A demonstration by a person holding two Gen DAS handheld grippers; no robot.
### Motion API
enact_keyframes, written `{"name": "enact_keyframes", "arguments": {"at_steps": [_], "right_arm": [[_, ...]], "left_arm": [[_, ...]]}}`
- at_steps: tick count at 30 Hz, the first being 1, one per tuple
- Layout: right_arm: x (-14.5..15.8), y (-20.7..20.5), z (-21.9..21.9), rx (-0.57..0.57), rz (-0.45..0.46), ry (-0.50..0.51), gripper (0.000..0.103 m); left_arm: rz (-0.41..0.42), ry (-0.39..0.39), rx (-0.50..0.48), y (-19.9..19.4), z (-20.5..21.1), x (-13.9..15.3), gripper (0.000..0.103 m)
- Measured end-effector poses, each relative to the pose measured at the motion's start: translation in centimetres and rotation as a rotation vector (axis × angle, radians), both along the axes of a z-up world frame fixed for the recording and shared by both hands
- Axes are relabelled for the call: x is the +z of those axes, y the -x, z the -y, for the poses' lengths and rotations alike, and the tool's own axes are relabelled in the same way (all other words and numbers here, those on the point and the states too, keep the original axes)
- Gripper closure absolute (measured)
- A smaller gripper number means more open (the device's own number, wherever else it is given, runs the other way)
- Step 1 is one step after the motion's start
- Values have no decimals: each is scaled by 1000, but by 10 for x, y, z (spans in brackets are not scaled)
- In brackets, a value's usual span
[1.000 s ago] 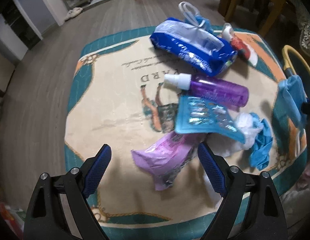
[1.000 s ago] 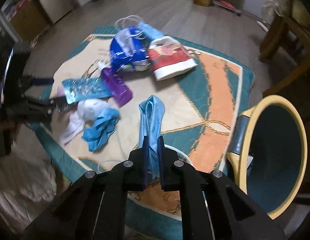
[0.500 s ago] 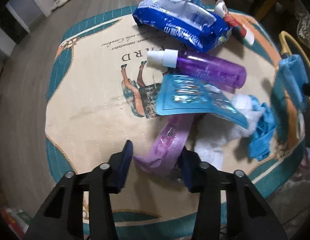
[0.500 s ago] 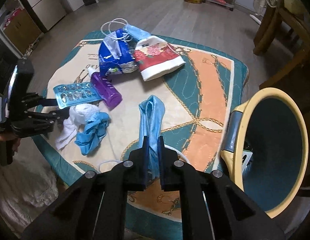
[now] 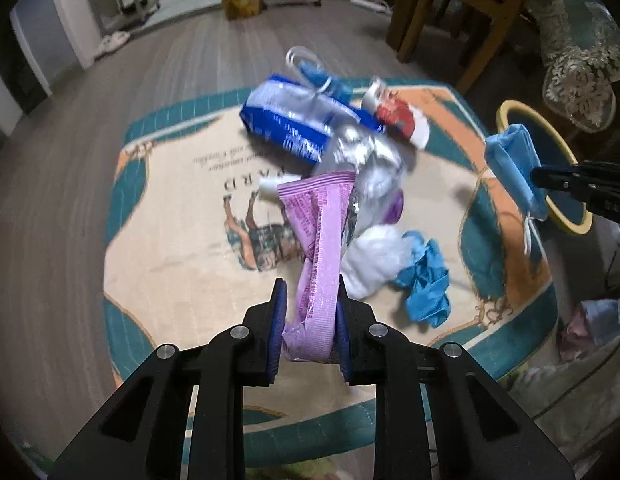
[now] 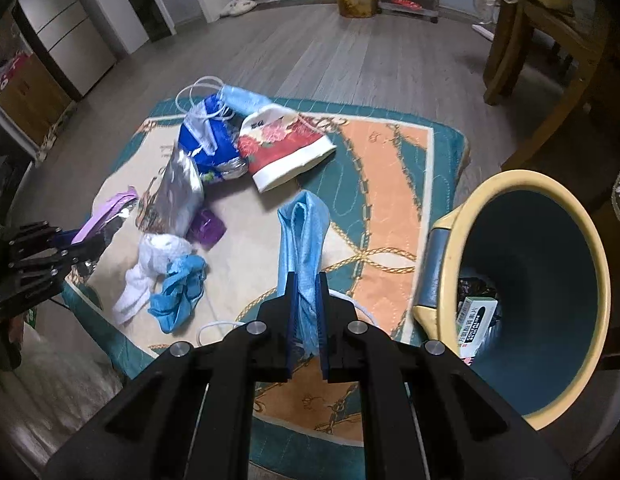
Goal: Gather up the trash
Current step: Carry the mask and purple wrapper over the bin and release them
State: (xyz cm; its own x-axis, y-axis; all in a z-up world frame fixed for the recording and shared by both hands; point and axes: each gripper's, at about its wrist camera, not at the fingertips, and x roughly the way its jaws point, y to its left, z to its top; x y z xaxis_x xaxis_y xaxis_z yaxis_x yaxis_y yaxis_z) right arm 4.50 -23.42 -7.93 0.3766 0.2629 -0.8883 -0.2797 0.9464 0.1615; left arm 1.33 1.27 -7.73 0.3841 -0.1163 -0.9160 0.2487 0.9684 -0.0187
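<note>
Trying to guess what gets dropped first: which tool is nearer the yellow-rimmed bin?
Right. The right tool, shut on a blue mask, hangs just beside the bin; the left tool, holding a purple wrapper, is across the mat.

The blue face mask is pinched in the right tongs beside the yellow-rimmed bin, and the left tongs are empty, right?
Not quite. The left tongs are not empty: they have just been closing and now pinch a purple wrapper, lifted off the mat, as the left wrist view shows. The rest holds: the right tongs pinch the blue face mask beside the yellow-rimmed bin.
</note>
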Motion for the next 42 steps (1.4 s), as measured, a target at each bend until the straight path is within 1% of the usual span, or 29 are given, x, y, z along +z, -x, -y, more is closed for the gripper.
{"name": "enact_keyframes", "arguments": {"at_steps": [3,6,9,13,15,16,18,19,21,24,25,26,29,34,37,42], "right_arm": [[5,0,8,-33,12,-15,95],[12,0,17,-62,28,-32,95],[20,-2,25,-90,46,-57,95],[28,0,35,-107,64,-92,95],[31,1,40,-113,70,-104,95],[32,2,42,-116,73,-104,95],[34,3,47,-123,81,-97,95],[35,4,49,-125,85,-94,95],[38,5,55,-129,95,-87,95],[41,7,65,-150,107,-78,95],[42,7,70,-162,110,-79,95],[44,6,75,-177,114,-82,95],[49,5,91,-218,131,-86,95],[59,0,122,-296,158,-125,95],[57,-3,141,-349,157,-131,95],[47,-5,170,-424,135,-86,95]], "left_arm": [[41,11,2,1,4,8,79],[63,17,0,-4,6,15,79],[99,9,-18,-11,13,29,79],[180,45,-42,-24,30,63,79],[212,40,-75,-28,41,75,79],[231,24,-98,-30,47,80,79],[257,1,-130,-32,55,84,79],[267,-1,-135,-34,58,84,79],[273,20,-118,-35,58,78,79],[218,93,-64,-42,62,65,79],[220,125,-62,-45,68,64,79],[230,128,-71,-43,72,65,79],[266,98,-134,-40,96,63,79],[285,113,-198,-39,125,61,79],[276,127,-216,-44,138,56,79],[255,148,-252,-52,164,45,79]]}}
